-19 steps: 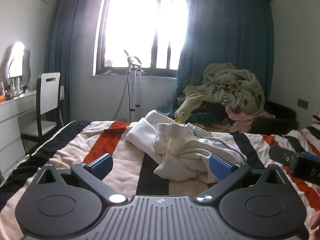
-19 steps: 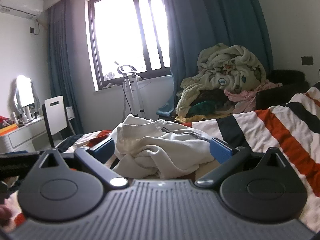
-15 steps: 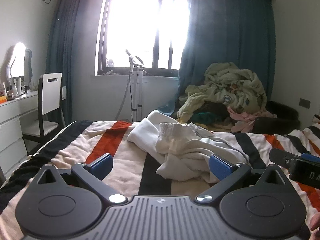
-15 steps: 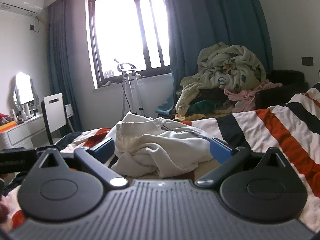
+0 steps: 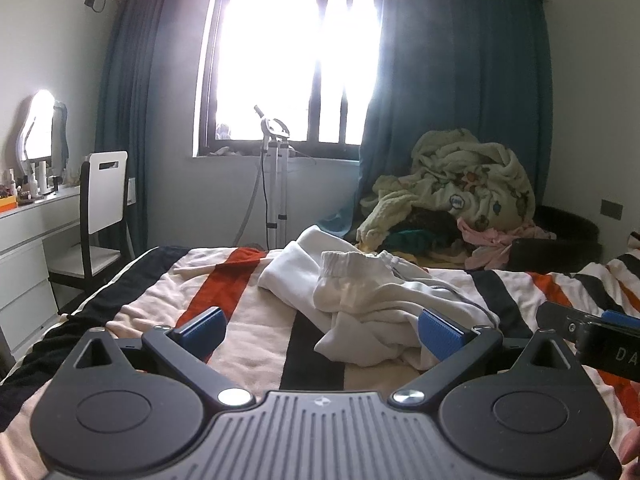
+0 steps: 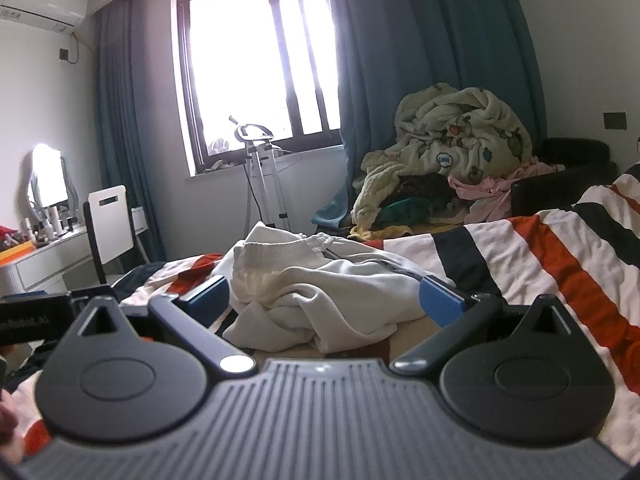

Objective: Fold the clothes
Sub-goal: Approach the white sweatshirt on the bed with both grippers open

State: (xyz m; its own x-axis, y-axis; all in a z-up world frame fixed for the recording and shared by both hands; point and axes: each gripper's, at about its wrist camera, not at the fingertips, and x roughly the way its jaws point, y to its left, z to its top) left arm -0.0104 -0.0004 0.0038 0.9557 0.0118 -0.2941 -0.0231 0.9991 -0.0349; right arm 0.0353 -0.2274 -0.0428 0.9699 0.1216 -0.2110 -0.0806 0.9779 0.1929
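Observation:
A crumpled white garment (image 5: 372, 296) with an elastic waistband lies in a heap on the striped bedspread (image 5: 240, 320); it also shows in the right wrist view (image 6: 320, 292). My left gripper (image 5: 322, 330) is open and empty, low over the bed just short of the garment. My right gripper (image 6: 324, 300) is open and empty, its blue pads on either side of the heap's near edge. The right gripper's tip shows at the right edge of the left wrist view (image 5: 592, 332).
The bedspread (image 6: 560, 264) has black, orange and cream stripes. A pile of blankets and clothes (image 5: 460, 196) sits beyond the bed. A white chair (image 5: 102, 208) and a dresser (image 5: 28, 240) stand at left. A garment steamer stand (image 5: 276, 184) is under the window.
Both grippers have tilted up and drawn slightly closer to the garment. Both stay open and the garment has not moved.

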